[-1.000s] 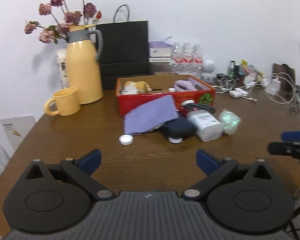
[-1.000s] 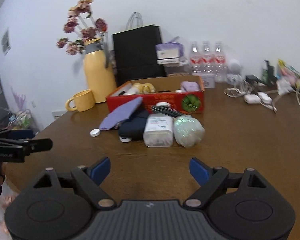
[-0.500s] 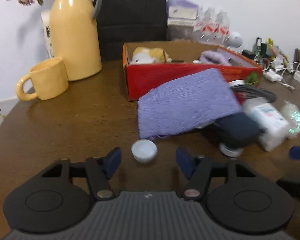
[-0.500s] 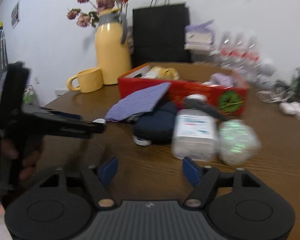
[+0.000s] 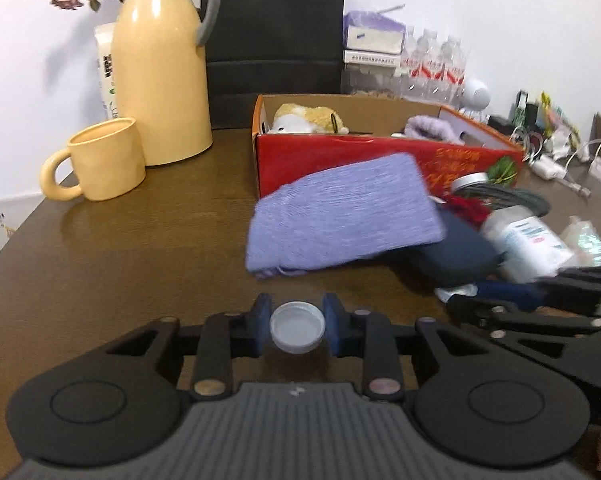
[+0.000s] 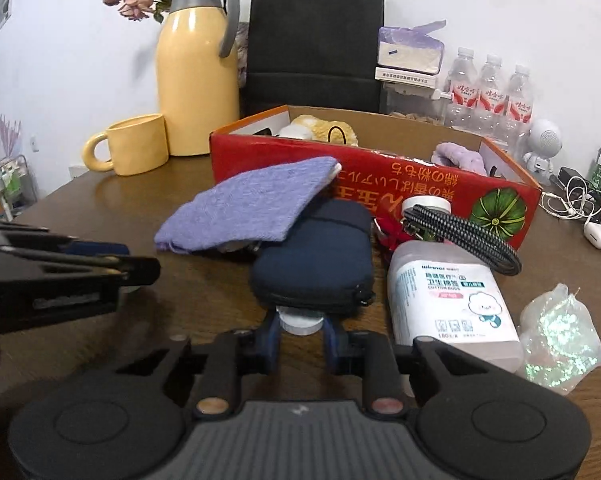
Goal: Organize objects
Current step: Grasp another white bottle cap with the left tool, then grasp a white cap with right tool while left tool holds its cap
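A white bottle cap (image 5: 297, 330) lies on the brown table (image 5: 140, 248) between the blue pads of my left gripper (image 5: 296, 315). The jaws are closing and both pads touch its rim. My right gripper (image 6: 300, 334) is closing too, its pads against a small white round lid (image 6: 300, 323) that pokes out from under a navy pouch (image 6: 316, 256). A purple knit cloth (image 6: 248, 204) leans on the pouch. Behind them stands an open red box (image 6: 380, 176) holding a plush toy (image 6: 324, 128). Each gripper shows at the edge of the other's view.
Right of the pouch lie a cotton bud tub (image 6: 452, 300), a glittery bag (image 6: 560, 332) and a black braided cable (image 6: 460, 232). A yellow mug (image 5: 100, 160) and yellow jug (image 5: 160, 68) stand at the back left, a black paper bag (image 5: 276, 40) and water bottles (image 6: 488, 92) behind the box.
Both grippers came forward and down to the table. The left jaws narrowed around the white cap. The right jaws narrowed around the white lid under the pouch.
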